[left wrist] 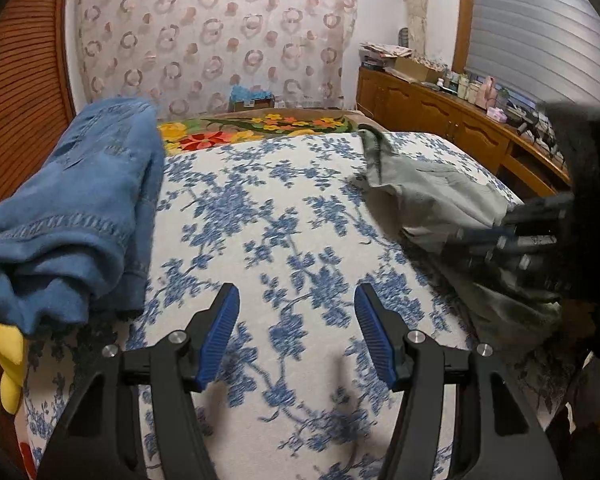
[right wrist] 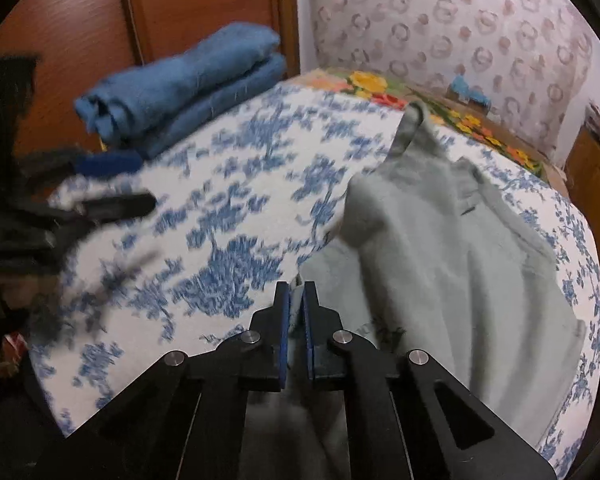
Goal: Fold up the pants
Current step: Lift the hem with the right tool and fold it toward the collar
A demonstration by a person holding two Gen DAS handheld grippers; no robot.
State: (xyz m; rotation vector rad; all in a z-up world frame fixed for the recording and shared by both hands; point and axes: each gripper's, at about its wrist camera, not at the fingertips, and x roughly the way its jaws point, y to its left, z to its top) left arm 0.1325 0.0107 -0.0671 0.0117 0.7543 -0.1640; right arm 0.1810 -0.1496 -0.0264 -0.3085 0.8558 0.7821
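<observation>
Grey-green pants (right wrist: pixel 452 248) lie crumpled on the right side of a bed with a white and blue floral cover (right wrist: pixel 228 216). My right gripper (right wrist: pixel 296 296) is shut on an edge of the pants near the bed's front. In the left wrist view the pants (left wrist: pixel 432 192) lie at the right, with the right gripper (left wrist: pixel 512 236) on them. My left gripper (left wrist: pixel 296 308) is open and empty, above bare cover to the left of the pants. It also shows blurred in the right wrist view (right wrist: pixel 116 184).
Folded blue jeans (left wrist: pixel 80 208) lie at the bed's left side, also in the right wrist view (right wrist: pixel 188 84). A yellow object (left wrist: pixel 8 364) sits beside them. A wooden dresser (left wrist: pixel 452 120) with clutter stands at the right. A wooden wardrobe (right wrist: pixel 180 12) stands behind the jeans.
</observation>
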